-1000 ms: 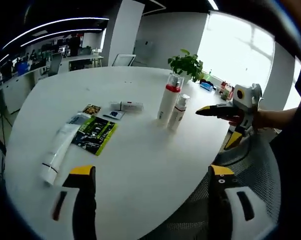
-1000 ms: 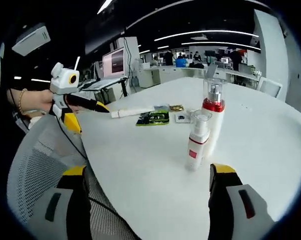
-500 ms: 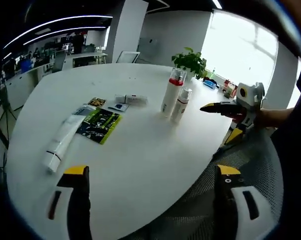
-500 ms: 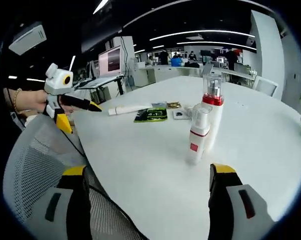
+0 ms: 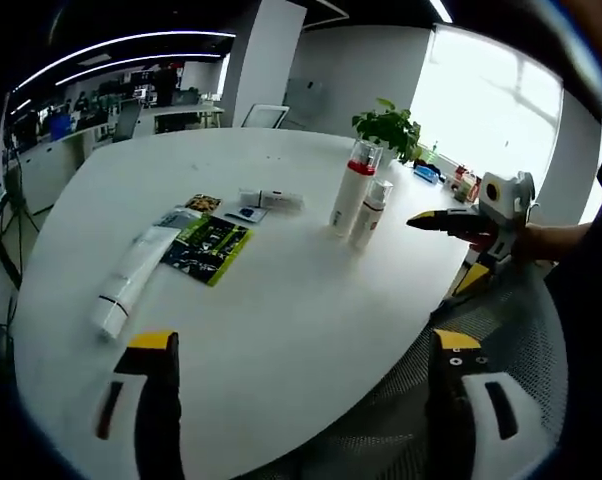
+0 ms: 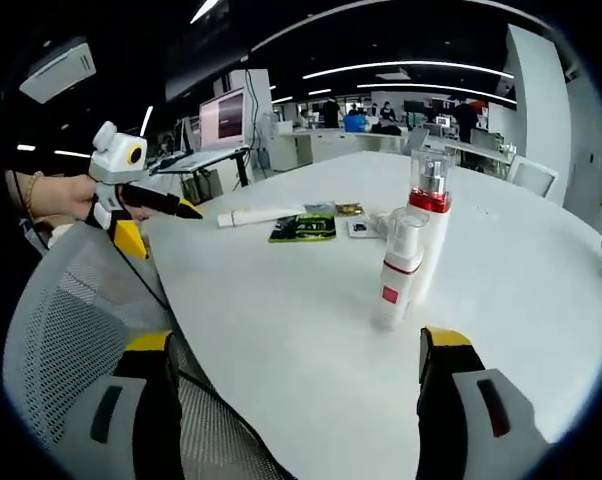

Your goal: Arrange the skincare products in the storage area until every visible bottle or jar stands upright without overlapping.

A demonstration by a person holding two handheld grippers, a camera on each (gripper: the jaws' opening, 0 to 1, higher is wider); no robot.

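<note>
Left gripper view has the big round white worktop (image 5: 281,300) spread out ahead, with the left gripper (image 5: 301,400) hanging wide open and empty over the near edge. Two products already stand upright toward the far right: a tall white pump bottle with a red collar and clear cap (image 5: 349,195), and a shorter white spray bottle with a red label (image 5: 369,212) just beside it, maybe touching, hard to say. Everything else lies flat: a long white squeeze tube (image 5: 129,282) on the near left, a smaller white tube (image 5: 266,200) farther back, plus a green and black sachet (image 5: 209,248) and a couple of little sample packets (image 5: 203,204) between them. My guess is the tubes are what's left to stand up.

The right gripper (image 6: 296,400) is also open and empty, hanging back off the worktop's edge near the two bottles. A grey mesh office chair (image 6: 71,330) sits right below both grippers, so reaching means going over it.
</note>
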